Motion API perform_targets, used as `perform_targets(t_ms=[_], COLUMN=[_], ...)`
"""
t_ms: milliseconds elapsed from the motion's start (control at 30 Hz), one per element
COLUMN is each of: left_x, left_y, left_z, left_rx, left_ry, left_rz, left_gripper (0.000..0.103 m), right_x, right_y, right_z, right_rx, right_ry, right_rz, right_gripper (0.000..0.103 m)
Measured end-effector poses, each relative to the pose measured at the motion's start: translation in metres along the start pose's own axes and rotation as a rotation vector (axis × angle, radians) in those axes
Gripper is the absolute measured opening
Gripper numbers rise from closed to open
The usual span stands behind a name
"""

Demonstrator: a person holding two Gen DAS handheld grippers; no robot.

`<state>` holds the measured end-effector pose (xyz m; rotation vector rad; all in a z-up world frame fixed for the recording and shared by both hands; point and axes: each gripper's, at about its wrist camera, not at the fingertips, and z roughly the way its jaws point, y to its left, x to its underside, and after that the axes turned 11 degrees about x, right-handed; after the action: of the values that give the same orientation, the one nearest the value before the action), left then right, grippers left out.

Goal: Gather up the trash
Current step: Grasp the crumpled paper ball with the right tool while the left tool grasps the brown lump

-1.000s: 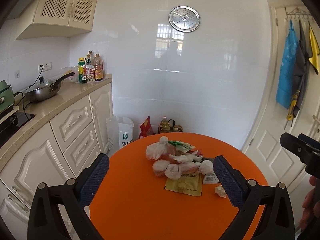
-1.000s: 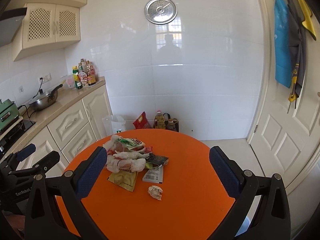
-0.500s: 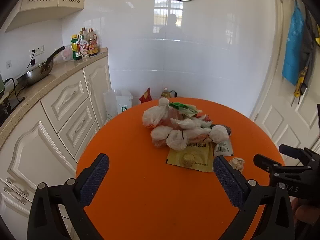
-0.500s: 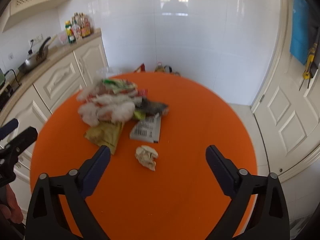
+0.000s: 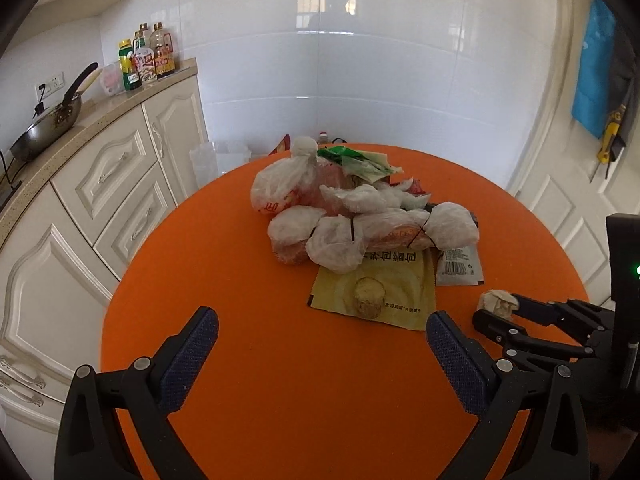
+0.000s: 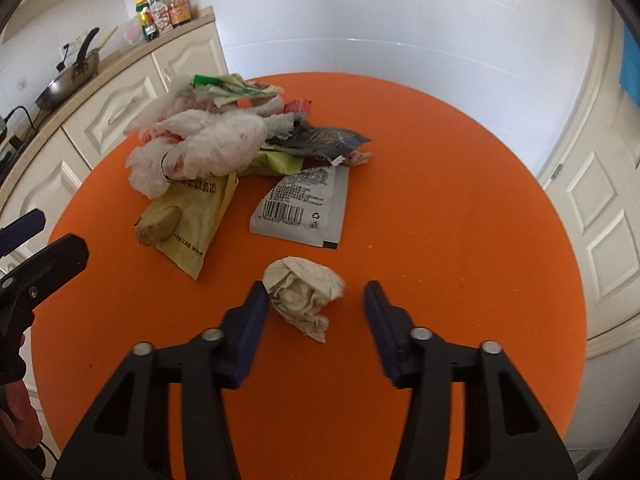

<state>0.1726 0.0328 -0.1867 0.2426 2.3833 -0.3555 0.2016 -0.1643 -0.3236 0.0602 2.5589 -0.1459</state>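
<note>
crumpled paper wad point(image 6: 303, 297), creased and lumpy, on smooth orange table point(image 6: 440, 208).

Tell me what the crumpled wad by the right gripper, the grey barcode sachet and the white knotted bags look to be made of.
Crumpled wad: looks like paper or tissue, matte off-white with sharp creases.
Grey barcode sachet: probably printed plastic or foil film; flat, with a slight sheen.
White knotted bags: thin translucent plastic film, wrinkled, red showing through.
</note>
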Motion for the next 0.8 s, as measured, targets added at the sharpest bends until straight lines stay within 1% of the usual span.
perform_targets(t_ms=[33,100,167,233,267,333,400,433,467,500,567,600,633,667,700,733,800], left_x=[0.000,-0.004,-0.010,-0.017,-0.014,-0.018,-0.021,-0.025,-0.027,-0.030,-0.038,-0.041,-0.042,-0.044,-0.045,-0.047,-0.051], left_y=[-0.001,-0.002,-0.003,-0.003,0.000,0.002,0.005,0.008,0.009,0.011,0.012,0.014,0.014,0.014,0.015,0.015,0.016], left_z=[0.006,0.022,0.039,0.057,0.067,0.085,0.103,0.111,0.113,0.116,0.124,0.126,0.128,0.131,0.134,0.137,0.143], left_rx=[-0.001,-0.003,-0.003,-0.004,-0.004,-0.008,0.011,0.022,0.026,0.031,0.045,0.060,0.059,0.069,0.107,0.125,0.117], left_ry=[0.005,0.018,0.032,0.047,0.055,0.083,0.114,0.128,0.114,0.109,0.110,0.107,0.102,0.096,0.096,0.101,0.096], left_rz=[0.003,0.009,0.014,0.015,0.017,0.017,0.003,-0.008,-0.009,-0.007,-0.007,-0.007,-0.006,0.001,-0.002,-0.006,0.004], left_gripper=[0.102,0.102,0.102,0.101,0.100,0.095,0.076,0.073,0.072,0.063,0.057,0.048,0.044,0.038,0.022,0.019,0.019], right_x=[0.001,0.002,0.003,0.005,0.007,0.010,0.011,0.012,0.013,0.013,0.013,0.014,0.014,0.015,0.014,0.015,0.017], right_y=[0.002,-0.001,-0.009,-0.015,-0.018,-0.025,-0.030,-0.033,-0.034,-0.036,-0.038,-0.038,-0.039,-0.039,-0.037,-0.038,-0.037], right_z=[-0.001,-0.001,-0.001,-0.002,-0.003,-0.006,-0.008,-0.010,-0.011,-0.012,-0.013,-0.014,-0.015,-0.016,-0.015,-0.016,-0.019], right_rx=[0.018,0.008,-0.018,-0.011,-0.015,-0.020,-0.018,-0.022,-0.022,-0.022,-0.026,-0.028,-0.031,-0.034,-0.036,-0.039,-0.042], right_ry=[-0.016,-0.019,-0.016,-0.017,-0.015,-0.016,-0.016,-0.016,-0.017,-0.019,-0.020,-0.021,-0.022,-0.024,-0.025,-0.025,-0.027], right_rz=[-0.019,-0.015,0.010,0.020,0.031,0.047,0.053,0.058,0.061,0.062,0.065,0.067,0.067,0.068,0.069,0.071,0.072], right_gripper=[0.038,0.034,0.033,0.033,0.033,0.033,0.033,0.033,0.033,0.033,0.033,0.033,0.033,0.033,0.033,0.033,0.033])
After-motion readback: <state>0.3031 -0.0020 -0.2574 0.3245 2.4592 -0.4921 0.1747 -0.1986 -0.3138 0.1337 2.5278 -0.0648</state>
